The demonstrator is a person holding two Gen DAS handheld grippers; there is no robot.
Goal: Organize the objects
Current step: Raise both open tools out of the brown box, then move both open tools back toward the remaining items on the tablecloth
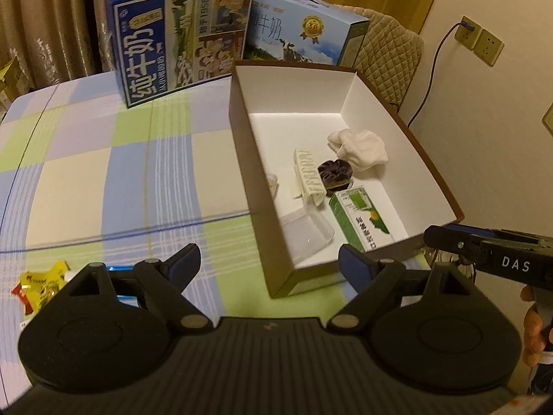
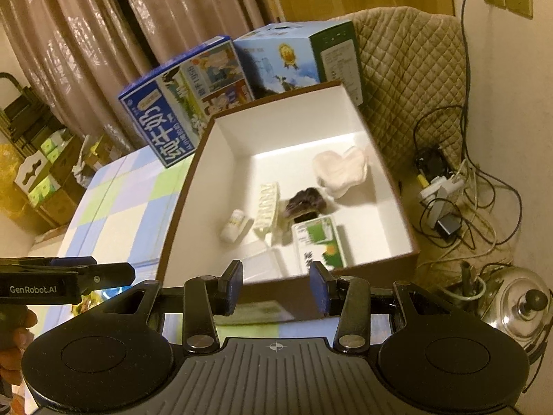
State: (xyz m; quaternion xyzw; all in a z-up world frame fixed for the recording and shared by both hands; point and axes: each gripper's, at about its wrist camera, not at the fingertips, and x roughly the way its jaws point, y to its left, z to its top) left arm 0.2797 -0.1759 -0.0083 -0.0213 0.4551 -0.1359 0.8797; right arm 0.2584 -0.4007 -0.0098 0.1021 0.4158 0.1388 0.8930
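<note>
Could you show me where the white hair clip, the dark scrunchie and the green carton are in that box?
hair clip point(image 1: 308, 177): left wrist view, on its toothed middle.
scrunchie point(image 1: 334, 170): left wrist view, on its ruffled centre.
green carton point(image 2: 319, 239): right wrist view, on its printed top face.

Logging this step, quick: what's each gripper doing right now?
Left gripper: open, holding nothing.
Right gripper: open, holding nothing.
</note>
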